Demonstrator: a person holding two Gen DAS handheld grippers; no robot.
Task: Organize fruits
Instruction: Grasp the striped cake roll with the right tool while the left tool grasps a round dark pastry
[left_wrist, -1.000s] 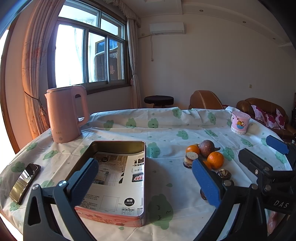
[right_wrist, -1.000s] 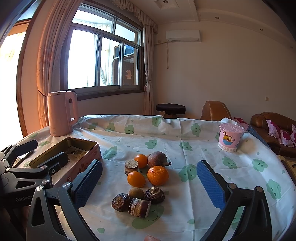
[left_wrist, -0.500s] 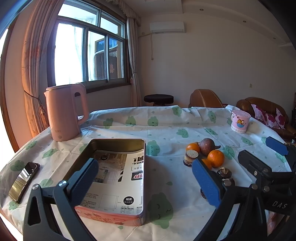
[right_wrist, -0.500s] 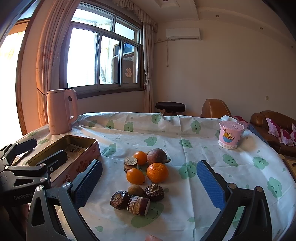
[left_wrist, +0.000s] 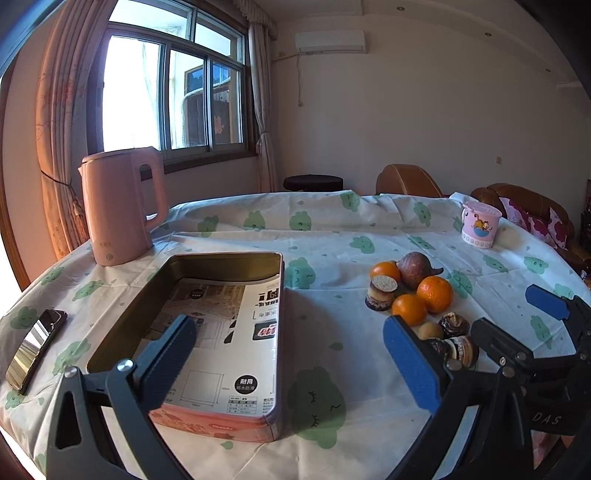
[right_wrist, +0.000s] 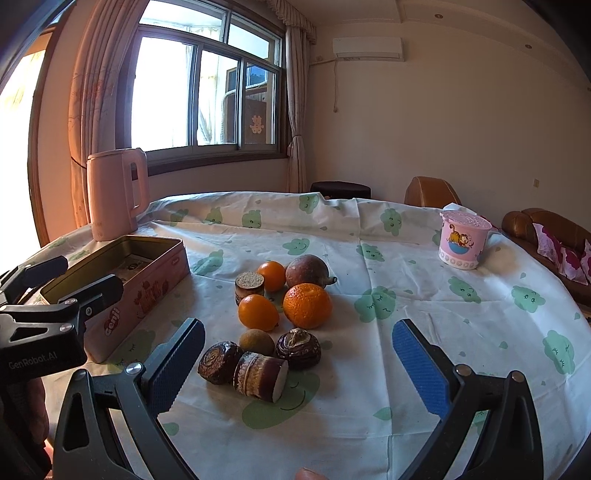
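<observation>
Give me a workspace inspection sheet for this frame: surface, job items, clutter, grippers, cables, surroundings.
Surface: round table under a white tablecloth with green prints, wrinkled at the far edge.
Job's things: fruit pile loose on the cloth, with three oranges, a purple-brown fruit, small dark pieces; open tin box to its left holds only a printed sheet, no fruit.
Clutter: pink kettle, phone, pink cartoon cup.
Grippers: left gripper open, empty, over the tin's near end; right gripper open, empty, near the pile.
Cables: nothing seen on the table.
Surroundings: window, curtains, wall air conditioner, stool, brown sofa.
</observation>
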